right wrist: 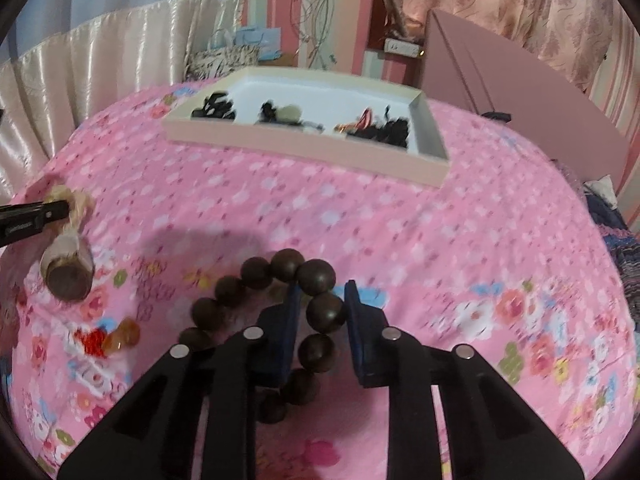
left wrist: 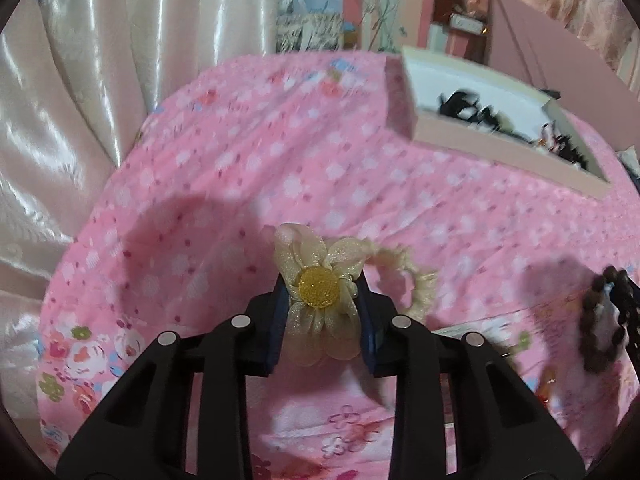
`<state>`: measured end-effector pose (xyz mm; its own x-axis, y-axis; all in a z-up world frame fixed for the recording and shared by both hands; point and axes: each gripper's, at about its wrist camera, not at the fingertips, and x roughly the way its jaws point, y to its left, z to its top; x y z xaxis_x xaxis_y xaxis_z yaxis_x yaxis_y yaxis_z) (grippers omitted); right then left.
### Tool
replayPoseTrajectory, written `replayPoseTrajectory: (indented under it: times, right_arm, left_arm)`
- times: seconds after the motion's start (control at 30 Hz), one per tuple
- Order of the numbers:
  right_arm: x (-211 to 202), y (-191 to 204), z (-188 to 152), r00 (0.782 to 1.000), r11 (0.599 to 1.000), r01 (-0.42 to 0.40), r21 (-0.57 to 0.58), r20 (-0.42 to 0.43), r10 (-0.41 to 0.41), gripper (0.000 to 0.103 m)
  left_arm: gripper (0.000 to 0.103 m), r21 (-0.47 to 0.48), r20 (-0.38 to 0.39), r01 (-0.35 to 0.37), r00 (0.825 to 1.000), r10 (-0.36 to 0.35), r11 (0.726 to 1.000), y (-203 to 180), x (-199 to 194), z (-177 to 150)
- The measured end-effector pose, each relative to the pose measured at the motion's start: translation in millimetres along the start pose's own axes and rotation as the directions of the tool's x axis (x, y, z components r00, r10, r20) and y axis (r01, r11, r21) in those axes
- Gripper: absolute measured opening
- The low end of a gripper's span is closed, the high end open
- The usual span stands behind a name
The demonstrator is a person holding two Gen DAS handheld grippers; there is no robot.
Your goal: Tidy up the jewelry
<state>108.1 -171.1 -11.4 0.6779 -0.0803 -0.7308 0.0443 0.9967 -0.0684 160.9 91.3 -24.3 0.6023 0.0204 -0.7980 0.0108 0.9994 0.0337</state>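
Observation:
My left gripper (left wrist: 320,286) is shut on a cream flower hair tie (left wrist: 320,280) with a yellow centre; its elastic loop hangs to the right, above the pink floral bedspread (left wrist: 248,168). My right gripper (right wrist: 322,292) is shut on a dark brown bead bracelet (right wrist: 322,310), whose loop curves out to the left. The bracelet also shows at the right edge of the left wrist view (left wrist: 600,320). The left gripper with the hair tie shows at the left of the right wrist view (right wrist: 60,216). A shallow pink box (right wrist: 304,146) holding dark hair ties and small pieces sits farther back.
A red and amber trinket (right wrist: 112,338) lies on the bedspread left of the bracelet. A pink lid or board (right wrist: 500,88) stands behind the box. Satin curtains (left wrist: 72,100) hang along the left. Bags and cables sit at the back wall.

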Motion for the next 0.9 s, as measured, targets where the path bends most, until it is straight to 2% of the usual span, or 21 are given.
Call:
replayPoseTrajectory:
  times: [0.23, 0.5, 0.67, 0.9]
  right_arm:
    - [3, -9, 34, 0.999, 1.0, 0.026, -0.017, 0.043, -0.026, 0.019]
    - [8, -21, 73, 0.995, 1.0, 0.007, -0.01, 0.104, -0.006, 0.019]
    - [14, -30, 95, 0.99, 1.0, 0.005, 0.002, 0.141, -0.005, 0.019]
    - [24, -47, 138, 0.981, 0.997, -0.056, 0.053, 0.187, 0.045, 0.019]
  left_arm:
    - [0.029, 0.095, 0.034, 0.079, 0.996, -0.083, 0.992, -38, -22, 36]
    - [0.029, 0.128, 0.03, 0.178, 0.983, -0.183, 0.976, -86, -25, 81]
    - [0.029, 0.106, 0.009, 0.248, 0.968, -0.25, 0.963, -113, -9, 112]
    - [0.029, 0.06, -0.034, 0.271, 0.963, -0.269, 0.961, -132, 29, 157]
